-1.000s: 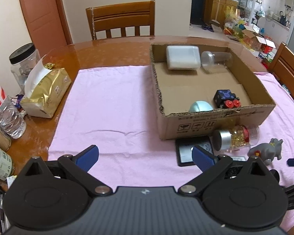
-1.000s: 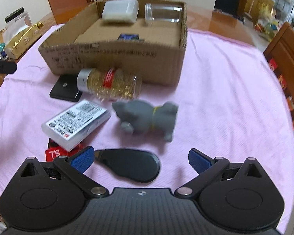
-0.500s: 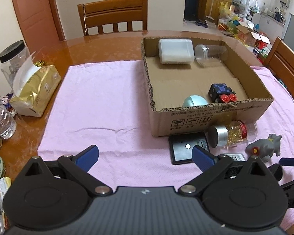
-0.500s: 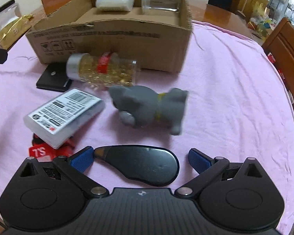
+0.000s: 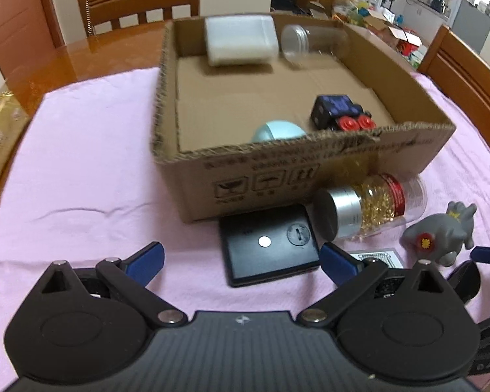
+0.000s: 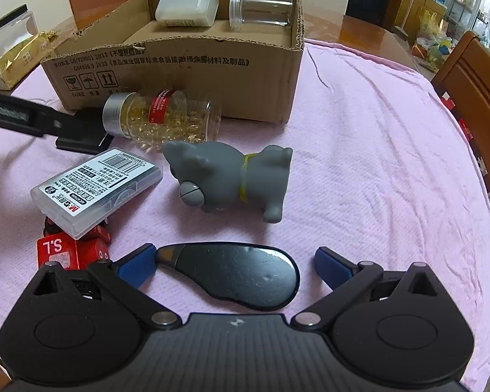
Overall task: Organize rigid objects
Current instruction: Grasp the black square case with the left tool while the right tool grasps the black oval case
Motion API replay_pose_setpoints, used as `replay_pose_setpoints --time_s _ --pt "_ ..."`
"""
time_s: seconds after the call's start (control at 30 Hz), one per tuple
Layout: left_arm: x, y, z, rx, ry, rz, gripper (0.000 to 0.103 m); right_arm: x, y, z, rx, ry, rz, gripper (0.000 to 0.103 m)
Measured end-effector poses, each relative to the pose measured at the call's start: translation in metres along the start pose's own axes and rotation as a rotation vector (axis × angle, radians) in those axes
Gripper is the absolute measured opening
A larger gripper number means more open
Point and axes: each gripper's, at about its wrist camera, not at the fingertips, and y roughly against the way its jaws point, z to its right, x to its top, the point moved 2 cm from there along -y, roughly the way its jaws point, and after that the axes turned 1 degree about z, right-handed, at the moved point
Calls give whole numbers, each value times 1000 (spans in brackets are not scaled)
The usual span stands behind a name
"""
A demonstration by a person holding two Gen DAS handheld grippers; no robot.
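Observation:
A cardboard box [image 5: 408,150] on the pink cloth holds a white case [image 5: 238,40], a clear jar [image 5: 310,42], a teal round thing [image 5: 277,132] and a dark blue toy train [image 5: 339,112]. In front of the box lie a black flat device [image 5: 268,245], a capsule bottle [image 6: 163,114], a grey toy animal [image 6: 232,176], a clear labelled case [image 6: 98,189], a red toy [image 6: 72,245] and a black oval thing [image 6: 235,271]. My left gripper [image 5: 241,258] is open just short of the black device. My right gripper [image 6: 235,261] is open around the black oval thing.
A gold packet [image 5: 0,130] and a jar [image 6: 9,23] stand at the table's left. Wooden chairs [image 5: 137,3] stand behind and at the right [image 6: 473,81]. Bare pink cloth [image 6: 392,147] stretches right of the box.
Both grippers have moved forward toward the box. The black device now lies just ahead of the left fingers, and the black oval thing lies further in between the right fingers.

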Motion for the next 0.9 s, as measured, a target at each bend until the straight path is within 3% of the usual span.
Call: replay_pose_setpoints --time_s 0.67,0.73,0.9 --pt "-3 -17 3 66 -37 28 101 -1 0 0 -2 -2 -3 103" --pt "1 -19 8 65 -47 37 97 -1 0 0 -2 -2 -4 103" --pt "3 -16 12 27 -50 49 72 -1 0 0 -2 -2 -2 103"
